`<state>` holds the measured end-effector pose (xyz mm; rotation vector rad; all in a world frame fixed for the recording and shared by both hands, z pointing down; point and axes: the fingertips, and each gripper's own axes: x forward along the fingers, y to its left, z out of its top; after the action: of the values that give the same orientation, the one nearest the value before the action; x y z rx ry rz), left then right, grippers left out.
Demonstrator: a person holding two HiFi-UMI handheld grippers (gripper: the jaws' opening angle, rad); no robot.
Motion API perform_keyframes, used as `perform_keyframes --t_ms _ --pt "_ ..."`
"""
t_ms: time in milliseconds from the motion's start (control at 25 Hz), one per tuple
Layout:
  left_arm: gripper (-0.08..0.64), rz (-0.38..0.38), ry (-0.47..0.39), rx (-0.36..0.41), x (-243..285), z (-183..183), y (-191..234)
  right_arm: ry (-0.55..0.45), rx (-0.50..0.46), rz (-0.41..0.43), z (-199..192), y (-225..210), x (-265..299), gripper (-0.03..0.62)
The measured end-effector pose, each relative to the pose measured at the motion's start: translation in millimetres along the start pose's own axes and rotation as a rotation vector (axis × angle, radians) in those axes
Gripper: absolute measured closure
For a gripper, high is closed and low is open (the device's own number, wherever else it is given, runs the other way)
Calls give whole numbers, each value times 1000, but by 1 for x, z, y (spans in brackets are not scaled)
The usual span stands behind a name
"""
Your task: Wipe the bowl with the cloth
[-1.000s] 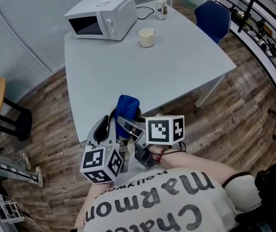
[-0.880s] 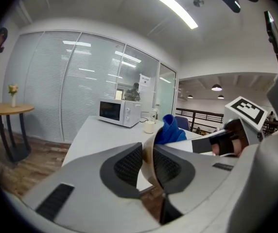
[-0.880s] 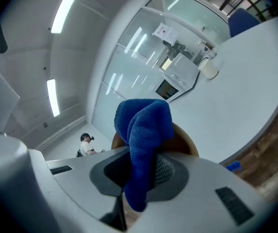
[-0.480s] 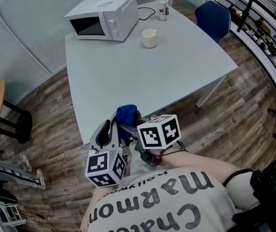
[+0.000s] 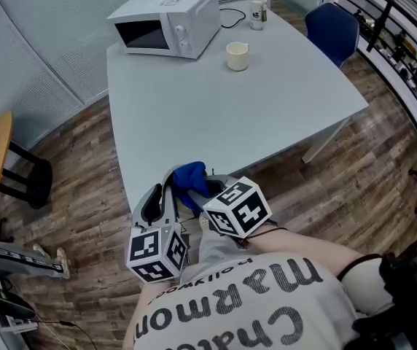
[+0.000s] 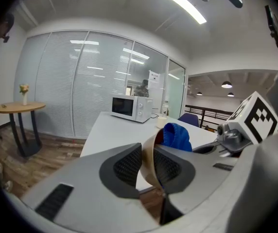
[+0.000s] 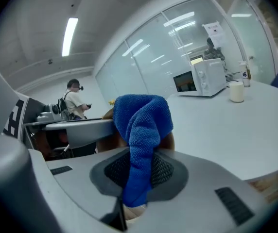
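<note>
The thin-walled tan bowl (image 6: 146, 149) is standing on edge in the air, with its wall sitting pinched between the left gripper (image 6: 147, 167) pads. The blue microfibre cloth (image 7: 141, 120) is hanging bunched and folded over, clamped between the right gripper (image 7: 138, 174) pads. Its upper fold is seemingly pressing into the bowl's hollow side.

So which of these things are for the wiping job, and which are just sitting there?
For the job:
bowl, pinched at its rim by the left gripper
blue cloth, clamped in the right gripper

Just lying about:
microwave
cream mug
lidded cup
blue chair
</note>
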<state>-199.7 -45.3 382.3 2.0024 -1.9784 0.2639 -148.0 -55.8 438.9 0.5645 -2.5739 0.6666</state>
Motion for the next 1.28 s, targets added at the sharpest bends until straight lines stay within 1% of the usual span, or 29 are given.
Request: perform_keyframes --t_ms 80,200,280,400,800,920,1000,1120,1160,1240,1280 --pt "495 13 -2 -13 -1 -2 5 4 -53 -19 2 -3 1 531" --pt "495 16 5 -56 -1 -8 9 -5 -135 -56 7 -9 -2 531" --pt "495 11 11 -65 -1 -11 9 -24 -168 -76 11 -13 -5 531" --pt "497 -1 15 -62 0 -12 6 -58 -152 -89 18 -19 -11 531" --pt "496 -74 27 -116 8 -7 -11 -191 -136 -141 50 -28 -35 529" --pt "504 -53 6 -132 9 1 -9 -219 -122 -112 57 -21 -42 529" --pt "517 -24 -22 -136 9 8 -5 -242 -79 -46 63 -8 -45 529" --pt "531 15 -75 -154 7 19 2 -308 12 74 78 18 -50 529" --pt "531 28 -90 -165 6 22 4 -327 32 96 80 24 -51 529" --pt "531 46 -109 -183 4 26 7 -337 29 100 79 31 -50 529" --pt "530 48 -114 -189 3 27 6 -321 9 85 75 32 -46 529"
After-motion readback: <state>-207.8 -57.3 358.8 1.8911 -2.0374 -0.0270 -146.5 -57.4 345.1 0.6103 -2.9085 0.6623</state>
